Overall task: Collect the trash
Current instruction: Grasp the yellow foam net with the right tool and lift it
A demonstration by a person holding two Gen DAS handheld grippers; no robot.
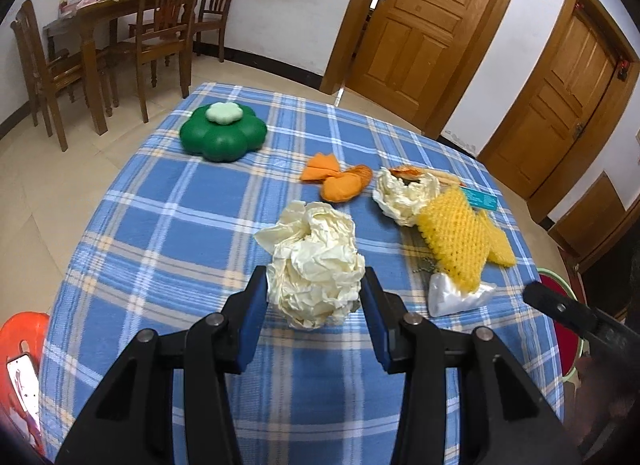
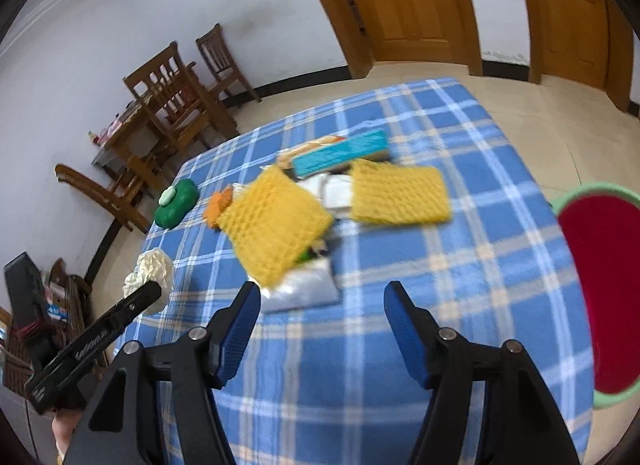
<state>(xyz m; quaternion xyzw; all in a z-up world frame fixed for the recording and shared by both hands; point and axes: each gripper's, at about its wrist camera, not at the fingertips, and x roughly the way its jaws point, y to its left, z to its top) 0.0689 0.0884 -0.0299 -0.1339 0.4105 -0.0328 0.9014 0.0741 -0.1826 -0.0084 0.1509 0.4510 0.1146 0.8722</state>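
My left gripper [image 1: 314,293] is shut on a crumpled cream paper ball [image 1: 316,261] and holds it over the blue checked tablecloth [image 1: 160,233]; the ball also shows in the right wrist view [image 2: 150,277]. My right gripper [image 2: 322,305] is open and empty, above the cloth just short of a clear plastic bag [image 2: 304,289]. Beyond it lie two yellow foam nets [image 2: 272,221], [image 2: 400,197], a teal box [image 2: 340,153] and orange peel [image 2: 218,203]. A second crumpled paper [image 1: 404,193] and orange peel [image 1: 340,181] lie further back in the left wrist view.
A green flower-shaped container [image 1: 222,133] stands at the far left of the table. A red bin with a green rim [image 2: 596,289] stands off the table's right edge. An orange stool [image 1: 24,341] is at the left. Wooden chairs [image 1: 168,25] and doors [image 1: 424,17] stand behind.
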